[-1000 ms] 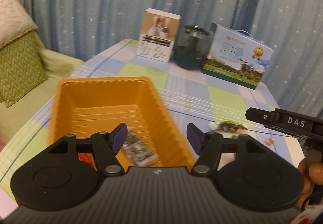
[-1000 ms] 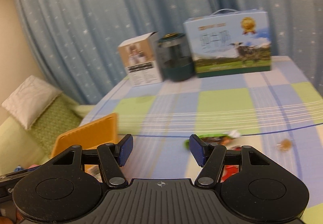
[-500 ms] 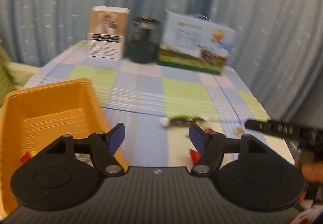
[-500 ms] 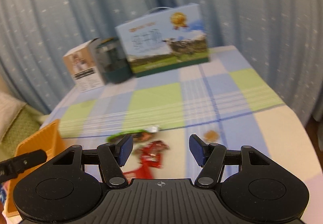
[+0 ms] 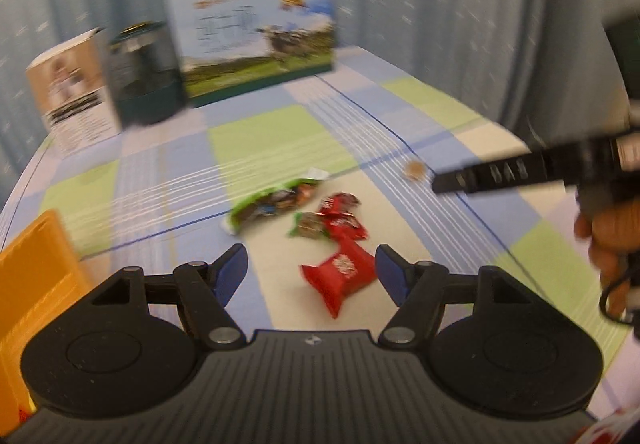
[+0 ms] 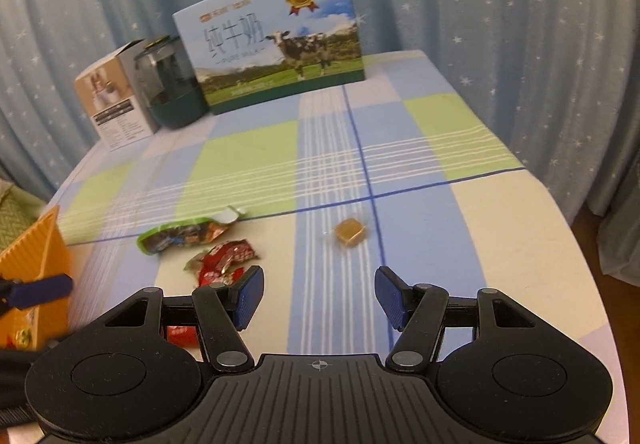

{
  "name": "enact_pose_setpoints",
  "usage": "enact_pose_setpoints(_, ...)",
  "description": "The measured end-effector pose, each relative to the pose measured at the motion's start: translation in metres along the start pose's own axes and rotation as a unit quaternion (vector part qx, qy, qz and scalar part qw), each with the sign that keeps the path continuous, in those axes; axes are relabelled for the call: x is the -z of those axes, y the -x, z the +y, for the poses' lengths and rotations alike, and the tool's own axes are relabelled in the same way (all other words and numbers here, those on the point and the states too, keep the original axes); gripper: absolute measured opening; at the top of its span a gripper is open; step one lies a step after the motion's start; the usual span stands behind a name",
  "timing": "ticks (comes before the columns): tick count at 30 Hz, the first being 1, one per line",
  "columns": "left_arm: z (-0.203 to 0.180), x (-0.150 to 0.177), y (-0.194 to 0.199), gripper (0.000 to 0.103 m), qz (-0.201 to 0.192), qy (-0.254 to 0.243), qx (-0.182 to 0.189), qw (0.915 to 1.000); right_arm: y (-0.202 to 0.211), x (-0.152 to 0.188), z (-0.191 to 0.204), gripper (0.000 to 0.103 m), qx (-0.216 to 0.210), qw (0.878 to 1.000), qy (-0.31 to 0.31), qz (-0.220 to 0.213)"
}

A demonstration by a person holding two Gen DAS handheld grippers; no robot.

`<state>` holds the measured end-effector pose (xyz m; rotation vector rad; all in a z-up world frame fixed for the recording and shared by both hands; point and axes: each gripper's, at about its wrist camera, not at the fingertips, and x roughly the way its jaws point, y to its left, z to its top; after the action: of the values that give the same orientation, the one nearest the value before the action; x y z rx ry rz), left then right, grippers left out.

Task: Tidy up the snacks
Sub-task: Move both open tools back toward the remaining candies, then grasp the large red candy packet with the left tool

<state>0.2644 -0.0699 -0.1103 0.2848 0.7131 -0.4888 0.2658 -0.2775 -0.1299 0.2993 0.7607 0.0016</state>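
Note:
Several snack packets lie on the checked tablecloth: a green bar (image 5: 272, 203) (image 6: 182, 236), a crumpled red wrapper (image 5: 340, 217) (image 6: 226, 256), a red pillow packet (image 5: 340, 276) and a small brown candy (image 5: 415, 168) (image 6: 350, 232). The orange tray (image 5: 32, 276) (image 6: 32, 256) stands at the left. My left gripper (image 5: 311, 272) is open and empty, with the red pillow packet just ahead between its fingers. My right gripper (image 6: 319, 296) is open and empty, just short of the candy. Its side also shows at the right of the left wrist view (image 5: 520, 173).
At the back stand a milk carton box with a cow picture (image 5: 256, 35) (image 6: 276, 39), a dark green jar (image 5: 140, 79) (image 6: 170, 83) and a small white box (image 5: 72, 91) (image 6: 112, 99). A starred blue curtain (image 6: 480, 3) hangs behind. The table edge curves off at the right (image 6: 568, 228).
Both grippers have swung right, away from the orange tray toward the loose snacks. The tray has slid to the left edge of both views. Both grippers stay open.

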Motion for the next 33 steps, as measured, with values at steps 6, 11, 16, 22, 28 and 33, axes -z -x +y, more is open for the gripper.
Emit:
enact_pose_setpoints(6,-0.02,0.0,-0.028,0.053,0.029,-0.066,0.001,0.9974,0.002,-0.004,-0.008,0.062,0.015,0.999,-0.027,-0.015)
enact_pose_setpoints(11,-0.027,0.0,-0.046,0.049,0.04,-0.087,0.01,0.9954,0.001,-0.005,-0.013,0.062,0.016,0.999,-0.045,-0.015)
enact_pose_setpoints(16,-0.029,-0.003,-0.058,0.039,0.048,-0.077,0.028,0.9955,0.0,-0.005,-0.011,0.062,0.008,0.999,-0.045,-0.013)
enact_pose_setpoints(22,-0.032,0.003,-0.064,0.033,0.079,-0.091,0.045,0.9917,0.0,-0.006,-0.012,0.062,0.001,0.999,-0.052,-0.017)
enact_pose_setpoints(28,-0.026,0.007,-0.064,0.024,0.076,-0.058,0.044,0.9945,0.0,-0.006,-0.01,0.062,-0.008,0.999,-0.052,-0.014)
enact_pose_setpoints(33,-0.011,0.005,-0.054,0.023,0.072,-0.006,0.01,0.9974,-0.005,-0.004,-0.006,0.062,-0.02,0.999,-0.04,-0.004)
